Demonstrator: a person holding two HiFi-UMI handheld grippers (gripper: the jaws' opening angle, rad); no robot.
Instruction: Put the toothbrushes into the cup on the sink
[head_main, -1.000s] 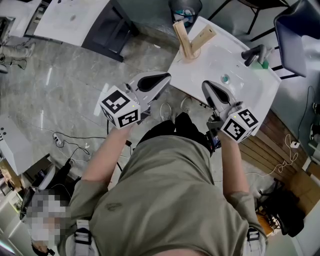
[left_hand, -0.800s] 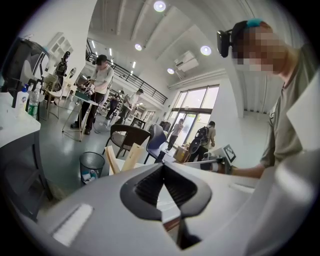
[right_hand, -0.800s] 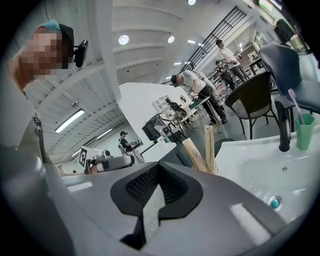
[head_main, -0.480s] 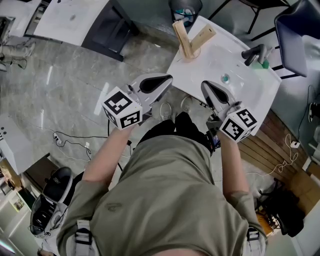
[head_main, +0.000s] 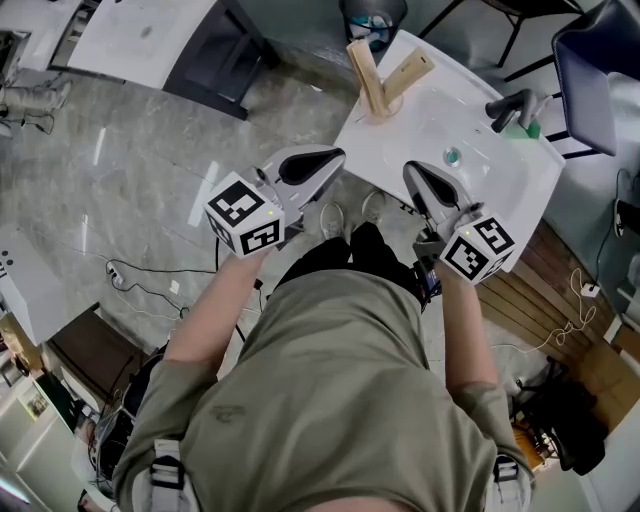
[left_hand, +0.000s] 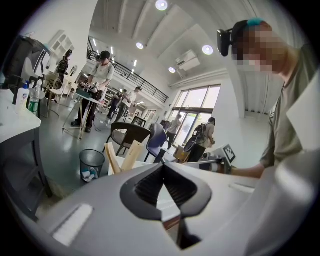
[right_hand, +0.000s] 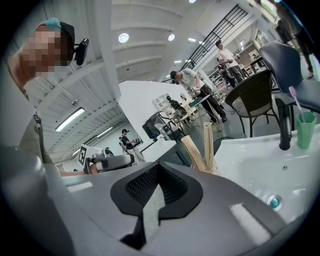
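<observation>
The green cup (head_main: 528, 127) is standing upright on the far rim of the sink (head_main: 420, 120), at about 2 o'clock from the drain (head_main: 452, 156) and just beside the dark faucet (head_main: 508, 104). One pink toothbrush (right_hand: 295, 102) is leaning in it, head up. No other toothbrush is showing loose on the white surface. At about 11 o'clock from the drain two tan sticks (head_main: 385, 75) are standing in a small holder on the corner — whether they are brushes I cannot tell. The left gripper (head_main: 338, 155) and the right gripper (head_main: 410, 172) are hovering side by side at the sink's near edge, at roughly 9 o'clock from the drain, the right one nearer to it. Both are pointing toward the basin, and both are clenched on nothing, each pair of jaws meeting with only air between. This is fitting two stages equally: a pause with more brushes waiting to go in, or the cup filled and the hands held off. Either way, I am judging that the cup is the thing to be minding — it is looking light and narrow, and it is sitting tight against the faucet, so a stray knock from the 9 o'clock side would likely tip it.
</observation>
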